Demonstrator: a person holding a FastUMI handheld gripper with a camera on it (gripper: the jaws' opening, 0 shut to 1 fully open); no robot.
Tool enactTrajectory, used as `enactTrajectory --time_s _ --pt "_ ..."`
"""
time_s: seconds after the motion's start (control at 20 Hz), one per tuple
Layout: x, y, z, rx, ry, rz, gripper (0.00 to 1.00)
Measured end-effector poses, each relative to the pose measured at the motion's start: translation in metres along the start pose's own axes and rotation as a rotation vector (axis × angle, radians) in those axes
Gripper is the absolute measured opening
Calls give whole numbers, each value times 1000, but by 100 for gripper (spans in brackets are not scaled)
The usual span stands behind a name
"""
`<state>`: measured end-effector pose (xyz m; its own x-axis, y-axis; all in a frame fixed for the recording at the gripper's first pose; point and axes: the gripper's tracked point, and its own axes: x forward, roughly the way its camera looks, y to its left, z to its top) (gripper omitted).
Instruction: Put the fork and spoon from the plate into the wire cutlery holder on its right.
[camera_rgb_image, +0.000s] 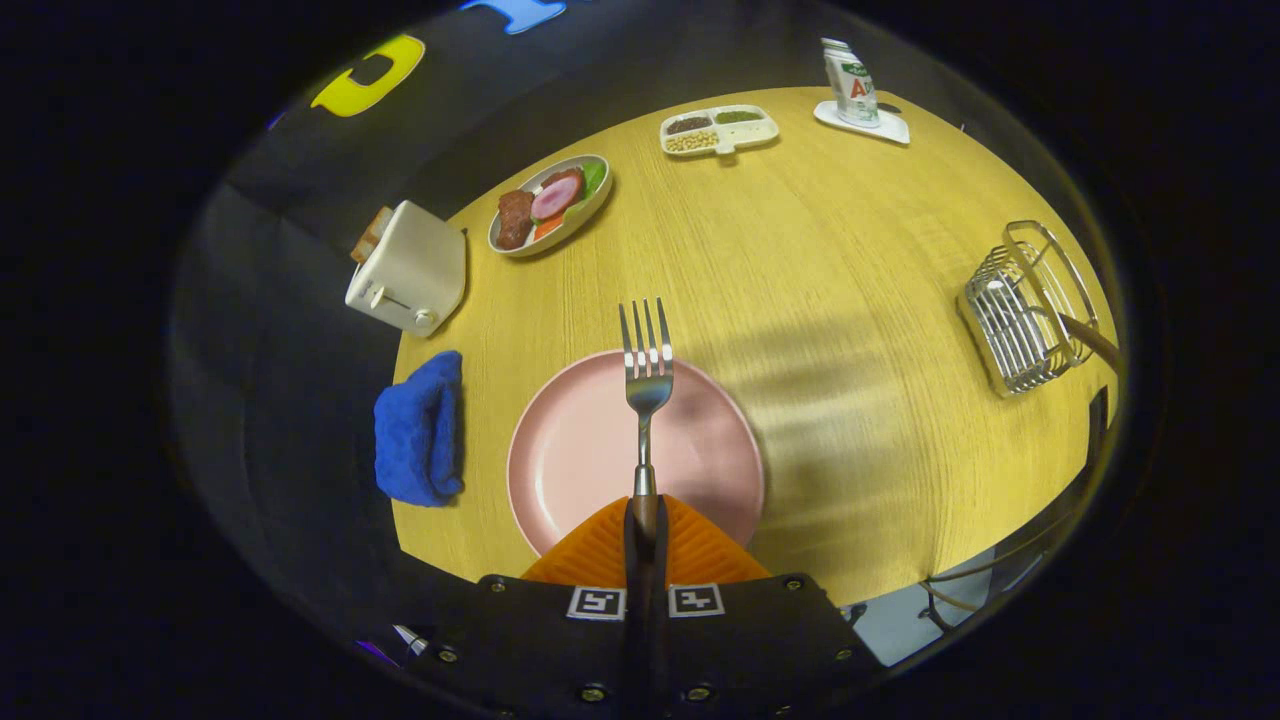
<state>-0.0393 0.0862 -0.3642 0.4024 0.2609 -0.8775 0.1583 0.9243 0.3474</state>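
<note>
The table (820, 260) is brightly and evenly lit from above, its yellow wood clear in grain. A broad soft shadow lies across it right of the plate (580, 450), reaching toward the holder (1025, 310). The fork (646, 385), clamped between the gripper (646, 520) fingers, is sharp and catches small glints on its tines. The holder's wires shine pale. Fisheye bending curves the table's far edge and squeezes the carton (851, 82) and toaster (408, 268). Toward the rim the picture darkens; the booth wall left is dim. The fingers (600, 555) nearest the lens look slightly soft.
</note>
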Motion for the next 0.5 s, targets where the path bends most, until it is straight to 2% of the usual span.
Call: enactTrajectory --time_s 0.5 --pt "-59 -100 45 115 -96 -113 2"
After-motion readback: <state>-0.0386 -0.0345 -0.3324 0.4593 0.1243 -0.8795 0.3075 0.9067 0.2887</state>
